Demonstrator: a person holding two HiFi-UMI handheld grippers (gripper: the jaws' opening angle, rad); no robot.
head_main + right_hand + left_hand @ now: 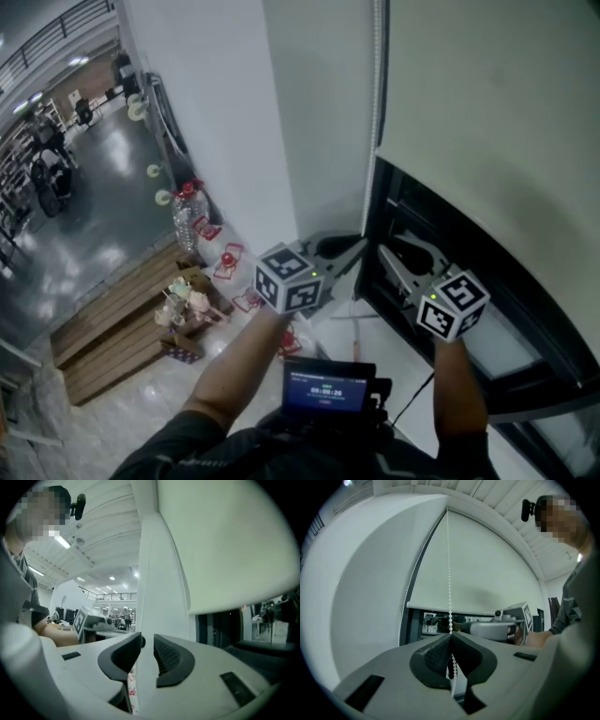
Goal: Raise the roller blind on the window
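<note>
Roller blind [487, 122] fills the upper right, hem slanting down to the right; bead chain [449, 573] hangs vertical at its left edge.
Left gripper [450, 638] jaws are pressed together, pinching the chain. Right gripper [147, 641] jaws are spread, gripping nothing (white wall edge shows through the gap). Screen [328, 387] at lower centre, digits unreadable. Bottles [187, 211] and wooden pallets [112, 328] on the floor at left.

The head view looks steeply down at the blind [487, 103] from above. Each gripper view sits close, looking level along its jaws; all three share the blind's bottom edge
</note>
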